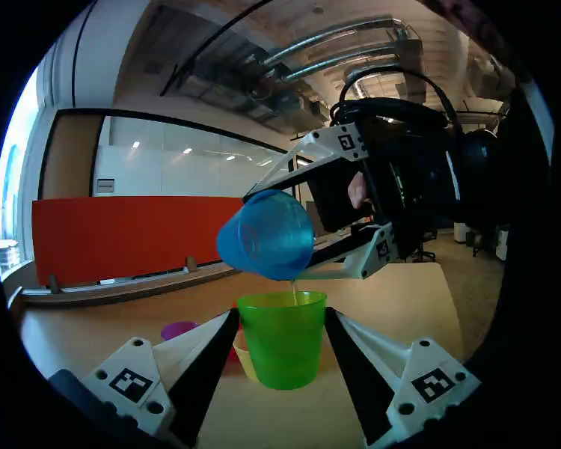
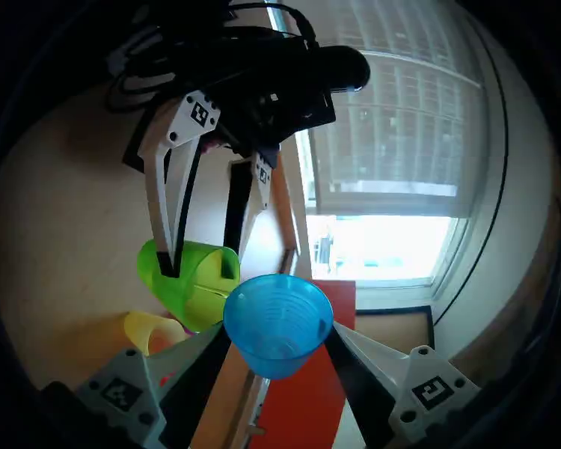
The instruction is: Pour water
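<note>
Wooden tabletop point(image 1: 408, 299) spreads below. The blue cup point(image 1: 265, 233) tilts over the green cup point(image 1: 282, 352), a thin stream (pale, narrow) falling in. The right gripper point(image 2: 278, 331) clamps the blue cup, the left gripper point(image 1: 282, 320) the green cup. A yellow cup point(image 1: 243, 358) and a purple cup point(image 1: 177, 329) sit just behind.

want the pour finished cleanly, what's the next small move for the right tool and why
Probably tip the blue cup a touch further with the right tool, holding its lip over the green cup in the left tool: the stream is thin and lands inside the green cup, so aim looks right.
</note>
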